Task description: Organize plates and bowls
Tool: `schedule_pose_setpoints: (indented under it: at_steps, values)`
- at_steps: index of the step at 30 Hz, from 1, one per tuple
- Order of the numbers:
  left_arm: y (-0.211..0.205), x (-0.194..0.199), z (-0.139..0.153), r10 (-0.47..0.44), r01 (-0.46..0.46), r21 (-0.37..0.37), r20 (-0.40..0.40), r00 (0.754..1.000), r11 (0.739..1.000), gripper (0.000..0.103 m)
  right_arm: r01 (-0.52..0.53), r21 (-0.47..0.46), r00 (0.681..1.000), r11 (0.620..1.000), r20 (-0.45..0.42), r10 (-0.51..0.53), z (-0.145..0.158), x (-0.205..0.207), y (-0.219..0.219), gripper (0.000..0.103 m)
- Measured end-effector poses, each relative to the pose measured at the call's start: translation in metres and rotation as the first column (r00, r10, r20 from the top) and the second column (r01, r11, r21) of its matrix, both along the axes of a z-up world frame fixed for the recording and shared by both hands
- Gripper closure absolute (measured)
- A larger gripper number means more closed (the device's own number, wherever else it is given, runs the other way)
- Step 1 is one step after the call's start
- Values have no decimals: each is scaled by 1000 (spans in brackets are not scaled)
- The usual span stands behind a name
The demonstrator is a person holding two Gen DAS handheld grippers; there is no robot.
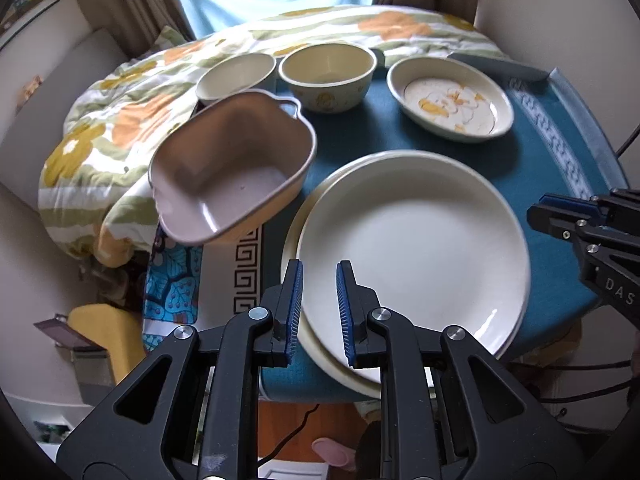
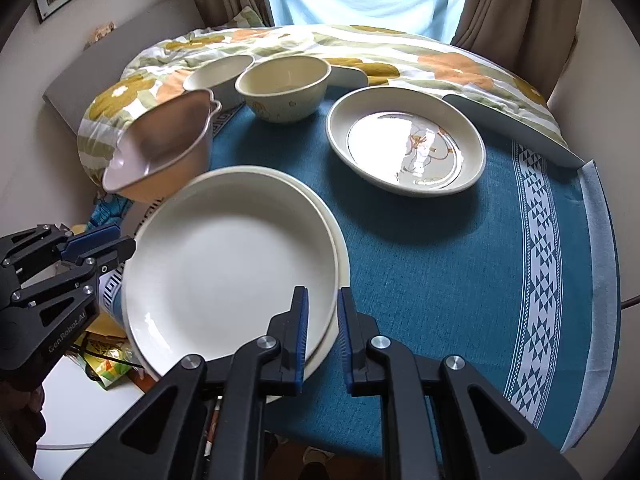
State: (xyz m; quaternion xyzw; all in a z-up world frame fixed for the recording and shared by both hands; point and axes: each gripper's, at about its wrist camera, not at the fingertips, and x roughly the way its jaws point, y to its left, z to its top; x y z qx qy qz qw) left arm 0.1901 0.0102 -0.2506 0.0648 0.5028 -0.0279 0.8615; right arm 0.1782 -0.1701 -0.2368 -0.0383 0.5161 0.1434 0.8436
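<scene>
A: What is seen on the worktop (image 2: 420, 248)?

B: A blue cloth (image 2: 440, 280) is spread over it. Behind it, a flowery blanket (image 2: 280, 46) is bunched up.

A: What is the biggest dish?

B: A big white plate (image 1: 412, 248) is set on top of another plate (image 1: 344, 372) at the near edge. The top one is slid a little off the one under it.

A: And after that?

B: A deep plate with a flower picture (image 2: 406, 146) is found farther back on the right. A pinkish tub with little handles (image 1: 230, 172) is tipped at the left edge, next to the blanket. Two round bowls are placed at the back: a yellow bowl (image 1: 327, 78) and a paler bowl (image 1: 236, 76) to its left.

A: How are the jaws seen?

B: The left gripper (image 1: 318, 312) is held over the near left rim of the plates. Its jaws are parted, and nothing is held. The right gripper (image 2: 323, 334) is held at the near right rim. Its jaws are parted too, and nothing is pinched.
</scene>
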Motion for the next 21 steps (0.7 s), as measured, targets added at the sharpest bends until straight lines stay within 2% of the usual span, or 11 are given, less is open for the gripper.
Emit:
schedule_pose_setpoints:
  at_steps: [2, 3, 4, 5, 7, 8, 9, 11, 17, 21]
  values:
    - [0, 3, 17, -6, 7, -47, 23, 1000, 999, 88, 26, 12, 998, 1000, 54, -27, 15, -2, -8, 59]
    - [-2, 4, 24, -12, 14, -62, 36, 999, 998, 87, 36, 30, 996, 999, 76, -38, 23, -3, -13, 21]
    - [-3, 6, 30, -21, 25, -73, 43, 999, 997, 87, 46, 51, 994, 998, 97, -51, 29, -4, -18, 0]
    - [-4, 8, 36, -28, 32, -78, 47, 999, 996, 84, 63, 67, 990, 996, 121, -71, 36, -7, -24, 0]
    - [-7, 15, 43, -39, 43, -87, 52, 998, 995, 63, 100, 78, 984, 992, 140, -110, 43, -10, -34, 0]
    - [-7, 17, 47, -41, 47, -98, 64, 997, 994, 29, 120, 79, 981, 990, 144, -131, 45, -11, -39, 0]
    - [-7, 18, 50, -40, 49, -110, 83, 996, 993, 1, 142, 80, 977, 987, 148, -153, 47, -12, -44, 0]
    - [-6, 20, 58, -43, 59, -139, 112, 993, 989, 0, 179, 88, 970, 980, 151, -190, 50, -15, -54, 0]
    - [-7, 35, 63, -78, 95, -208, 85, 993, 974, 0, 256, 81, 952, 963, 149, -266, 57, -19, -74, 0]
    - [-14, 44, 65, -111, 131, -267, 85, 990, 955, 0, 264, 99, 949, 960, 152, -277, 62, -12, -85, 0]
